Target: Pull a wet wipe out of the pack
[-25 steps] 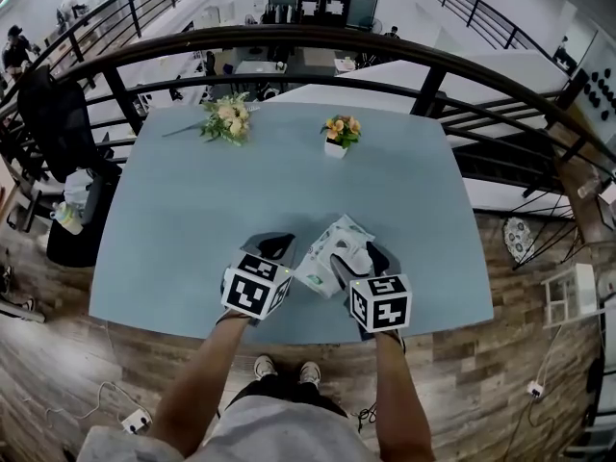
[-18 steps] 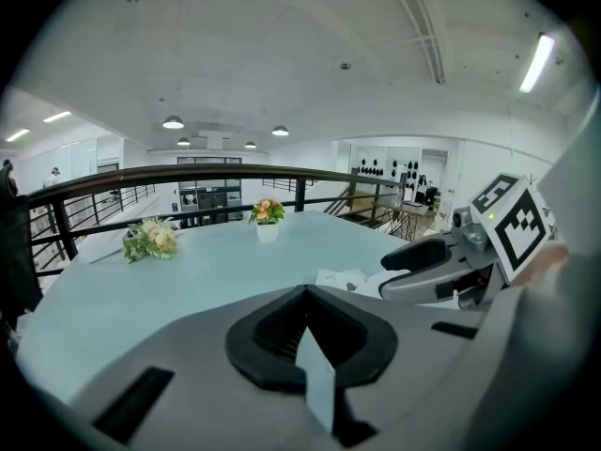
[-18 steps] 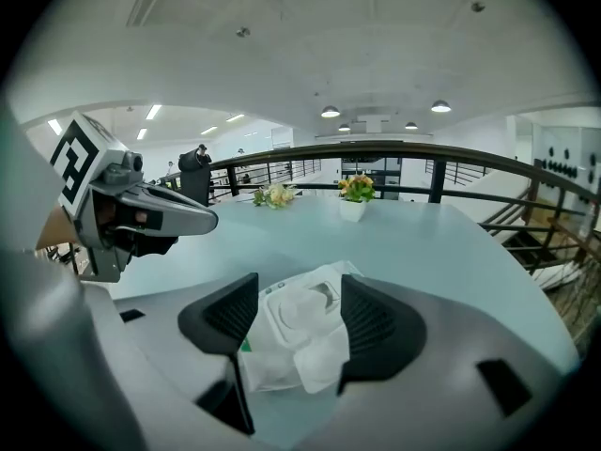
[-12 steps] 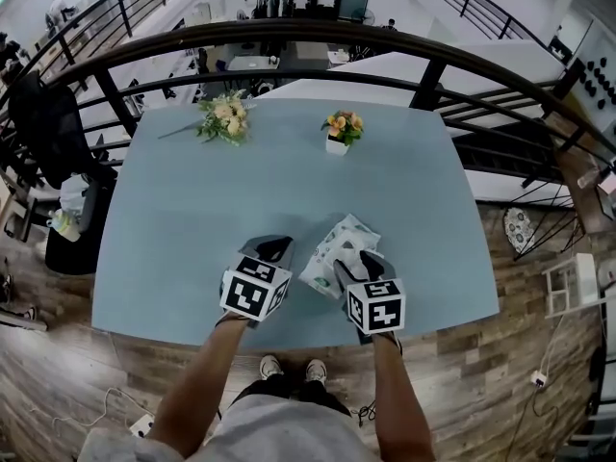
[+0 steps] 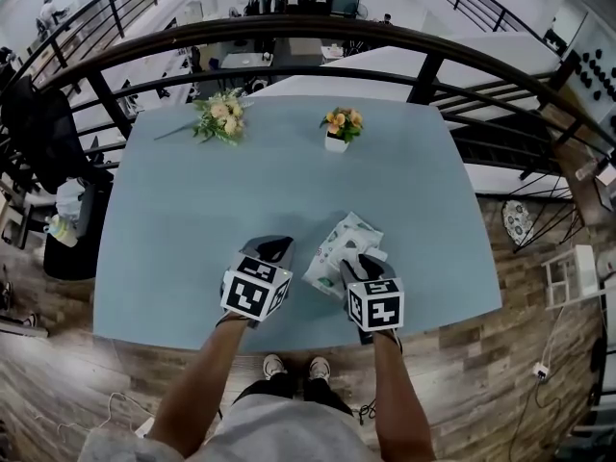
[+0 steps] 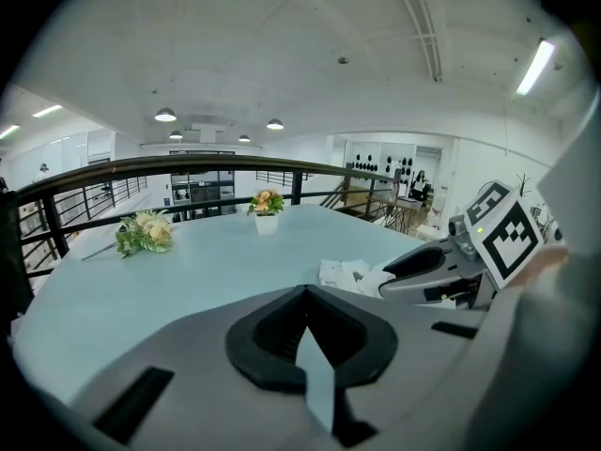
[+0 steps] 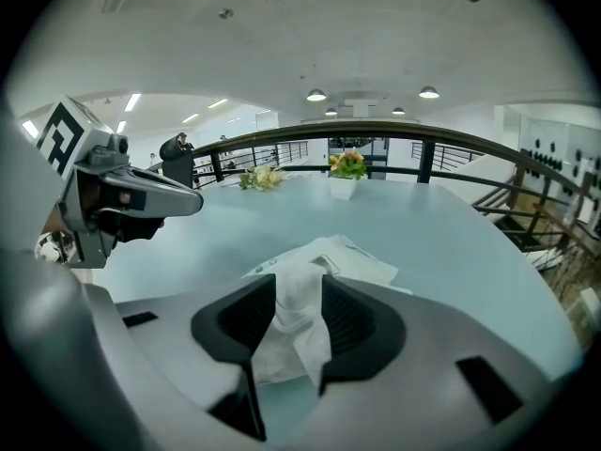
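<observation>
Right gripper view: right hand-held gripper (image 7: 299,289), just closing, pinches wet wipe (image 7: 293,336).

The tabletop (image 5: 192,210) is pale blue and smooth, with rounded corners. Three things lie on it. The pack (image 5: 339,242), white with some green print, lies flat just ahead of the right claw (image 5: 361,260) and partly below it, a little to the right of the left claw (image 5: 272,249). It is turned at an angle to the near edge, and a white wipe (image 7: 299,308) stands up out of it. A bouquet (image 5: 220,116) lies on its side far ahead of the left claw, near the far left corner. A small white pot (image 5: 335,145) with orange flowers stands upright far ahead of the right claw, near the far edge and well apart from the bouquet.
</observation>
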Demonstrator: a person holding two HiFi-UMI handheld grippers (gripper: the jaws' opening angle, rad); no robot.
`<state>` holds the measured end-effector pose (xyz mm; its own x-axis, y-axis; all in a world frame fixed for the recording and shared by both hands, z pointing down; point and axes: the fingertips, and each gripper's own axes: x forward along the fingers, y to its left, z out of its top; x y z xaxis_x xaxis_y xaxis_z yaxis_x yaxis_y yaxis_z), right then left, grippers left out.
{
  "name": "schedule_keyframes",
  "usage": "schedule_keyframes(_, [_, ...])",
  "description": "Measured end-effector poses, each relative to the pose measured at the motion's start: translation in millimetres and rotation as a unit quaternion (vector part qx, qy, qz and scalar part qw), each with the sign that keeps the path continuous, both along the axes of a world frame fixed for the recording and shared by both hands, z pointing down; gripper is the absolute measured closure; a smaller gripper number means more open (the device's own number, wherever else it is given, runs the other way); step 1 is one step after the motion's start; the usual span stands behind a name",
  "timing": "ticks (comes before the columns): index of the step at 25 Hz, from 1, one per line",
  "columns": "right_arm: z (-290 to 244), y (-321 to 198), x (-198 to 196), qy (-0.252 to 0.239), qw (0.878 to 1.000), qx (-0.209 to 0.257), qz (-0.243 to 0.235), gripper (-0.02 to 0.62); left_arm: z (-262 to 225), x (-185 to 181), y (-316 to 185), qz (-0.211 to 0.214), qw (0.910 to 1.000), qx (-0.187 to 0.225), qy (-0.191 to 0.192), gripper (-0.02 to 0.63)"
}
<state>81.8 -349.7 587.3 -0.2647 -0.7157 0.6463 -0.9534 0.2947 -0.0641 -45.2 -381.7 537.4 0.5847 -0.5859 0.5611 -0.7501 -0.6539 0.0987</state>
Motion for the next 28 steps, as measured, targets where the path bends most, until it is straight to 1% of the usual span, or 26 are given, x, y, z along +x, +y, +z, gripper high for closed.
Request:
schedule_keyframes(7, [3, 1, 5, 0.007, 1.000, -0.001, 0.015, 0.502, 4, -1, 1, 0.005, 1.0000, -0.004, -0.001, 0.611])
schedule_keyframes(10, [4, 1, 5, 0.011, 1.000, 0.001, 0.018, 0.553, 6, -2, 2, 0.007, 1.0000, -0.005, -0.002, 0.611])
schedule_keyframes(13, [5, 1, 4, 0.012, 1.000, 0.001, 0.017, 0.577, 6, -3, 1, 0.008, 0.9999, -0.006, -0.002, 0.611])
schedule_keyframes(21, [1, 4, 1, 0.009, 1.000, 0.004, 0.013, 0.586, 1, -5, 5, 0.003, 1.0000, -0.003, 0.003, 0.611])
schedule_keyframes(28, [-12, 6, 5, 0.011, 1.000, 0.021, 0.012, 0.588, -5, -7, 12, -0.003, 1.0000, 0.004, 0.005, 0.611])
